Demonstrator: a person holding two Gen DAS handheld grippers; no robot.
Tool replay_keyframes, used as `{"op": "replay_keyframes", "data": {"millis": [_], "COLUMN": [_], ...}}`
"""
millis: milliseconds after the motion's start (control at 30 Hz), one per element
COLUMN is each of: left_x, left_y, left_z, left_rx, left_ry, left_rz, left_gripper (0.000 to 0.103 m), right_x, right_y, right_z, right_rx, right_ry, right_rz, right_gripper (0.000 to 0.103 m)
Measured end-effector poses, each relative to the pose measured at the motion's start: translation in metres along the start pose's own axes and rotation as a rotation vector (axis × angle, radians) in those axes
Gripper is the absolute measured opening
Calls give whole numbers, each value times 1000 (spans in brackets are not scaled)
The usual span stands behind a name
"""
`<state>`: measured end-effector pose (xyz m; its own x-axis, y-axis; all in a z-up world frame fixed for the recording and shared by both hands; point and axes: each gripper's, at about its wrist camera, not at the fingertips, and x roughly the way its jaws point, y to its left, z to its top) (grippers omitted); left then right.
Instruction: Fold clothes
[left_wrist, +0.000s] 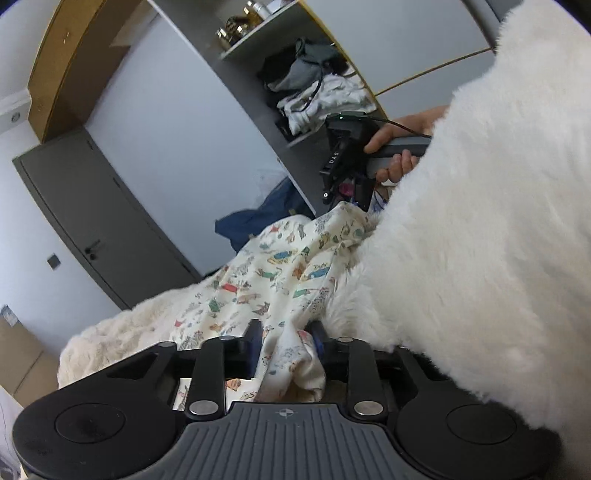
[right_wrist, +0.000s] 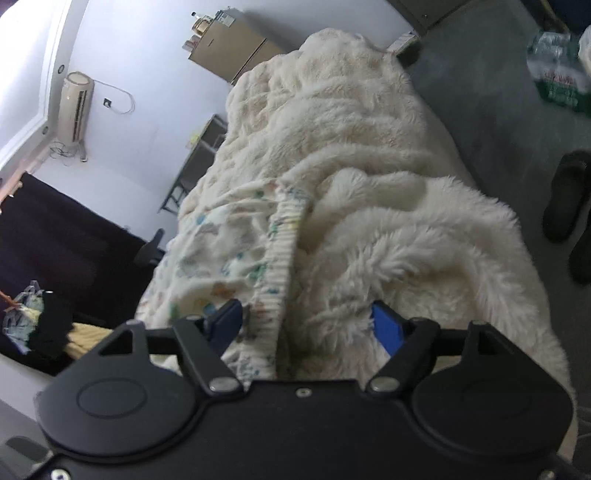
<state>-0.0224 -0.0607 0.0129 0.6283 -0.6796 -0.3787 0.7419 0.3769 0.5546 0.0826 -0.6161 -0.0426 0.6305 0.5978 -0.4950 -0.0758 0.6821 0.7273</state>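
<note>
A cream garment with small coloured animal prints (left_wrist: 280, 277) lies crumpled on a fluffy white blanket (left_wrist: 480, 240). My left gripper (left_wrist: 286, 343) is shut on a fold of this garment, which bunches between the pads. My right gripper (right_wrist: 306, 321) is open, its blue pads (right_wrist: 386, 325) straddling the garment's ribbed hem (right_wrist: 280, 258) and the blanket (right_wrist: 388, 229). In the left wrist view the right gripper (left_wrist: 347, 195) shows at the garment's far end, held by a hand.
A grey shelf unit with piled clothes (left_wrist: 314, 85) and a grey door (left_wrist: 99, 218) stand behind. A dark blue cloth (left_wrist: 258, 218) lies beyond the garment. Black slippers (right_wrist: 565, 195) and a pack of water bottles (right_wrist: 557, 74) sit on the floor.
</note>
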Motion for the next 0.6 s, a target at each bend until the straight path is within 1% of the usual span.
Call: {"op": "replay_keyframes", "data": {"millis": [67,100,133,167,233,267,333,367,400,467,533,567,600], "left_x": [-6,-13,-16,-18,-18,-18,-25,-30,-43,-63,-99,-118,-144], "left_y": [0,1,1,2,0,-2,0,6,23,51,93,114,139], "left_z": [5,14,18,21,21,19,12,10,3,-10,-39,-54,-85], "left_rx": [-13,-20,-25,-30,-27,-21,-53,-81,-155,-279,-487,-595,-749], "left_ry": [-27,-51,-58,-64,-49,-48,-71,-75,-85,-100,-128,-143,-173], "left_rz": [22,30,29,26,-4,1,16,13,4,17,108,159,262], "left_gripper": [7,7,6,6,7,9,23,43,62,79,83,93,103], "right_x": [-9,-15,-20,-24,-32,-35,-35,-33,-31,-29,-28,-28,-27], "right_y": [32,47,60,73,96,106,126,136,144,158,167,169,169], "right_z": [1,-2,-4,-6,-9,-10,-14,-17,-20,-25,-27,-27,-27], "right_rx": [-153,-214,-261,-294,-340,-358,-395,-421,-442,-479,-494,-495,-494], "right_ry": [-24,-20,-17,-23,-45,-51,-45,-41,-40,-42,-43,-45,-47], "right_rz": [-46,-42,-27,-14,10,27,58,70,72,71,74,74,73], "right_gripper": [71,72,72,72,73,74,75,75,75,75,76,76,76]}}
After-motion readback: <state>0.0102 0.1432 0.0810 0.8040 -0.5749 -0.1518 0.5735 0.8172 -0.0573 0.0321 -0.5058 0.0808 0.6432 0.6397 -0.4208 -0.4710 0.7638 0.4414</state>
